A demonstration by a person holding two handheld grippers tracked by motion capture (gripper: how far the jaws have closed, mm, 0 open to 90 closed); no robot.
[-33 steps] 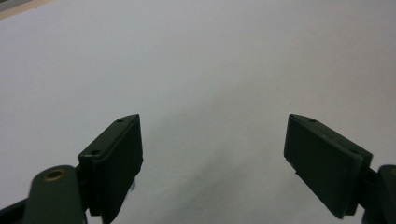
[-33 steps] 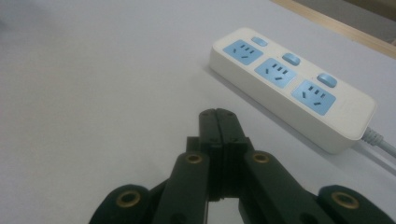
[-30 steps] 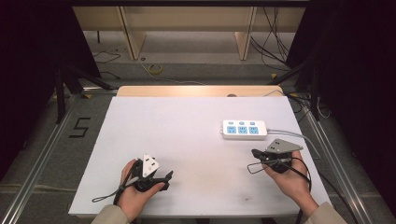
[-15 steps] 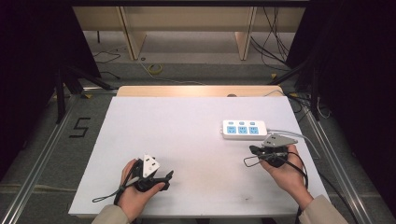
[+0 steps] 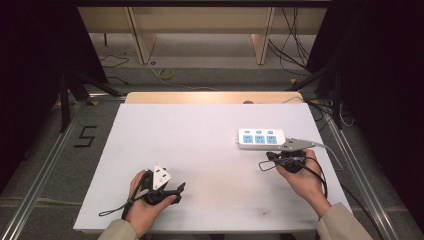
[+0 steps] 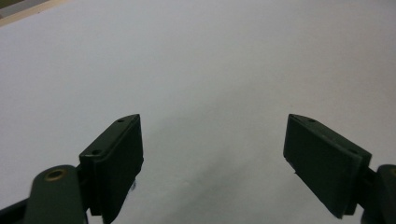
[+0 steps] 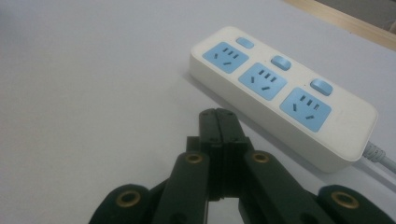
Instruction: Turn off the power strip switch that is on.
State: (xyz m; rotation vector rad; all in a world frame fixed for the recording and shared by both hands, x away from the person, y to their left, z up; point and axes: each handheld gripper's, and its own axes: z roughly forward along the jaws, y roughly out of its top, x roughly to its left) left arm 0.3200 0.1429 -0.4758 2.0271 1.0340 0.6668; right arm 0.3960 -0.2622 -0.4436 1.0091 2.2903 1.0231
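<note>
1. Power strip (image 5: 261, 138): white, with three blue sockets; lies flat on the white table (image 5: 200, 145) toward its right side. Its grey cord (image 7: 380, 156) leaves the right gripper view at the edge, so the plug end cannot be seen.
2. Right gripper (image 7: 218, 123): jaws pressed fully together with nothing between them, tips just beside the strip's near long side, not touching it.
3. Left gripper (image 6: 212, 154): jaws wide apart and empty over bare tabletop, near the front left edge; its tips are hard to make out in the high view.
</note>
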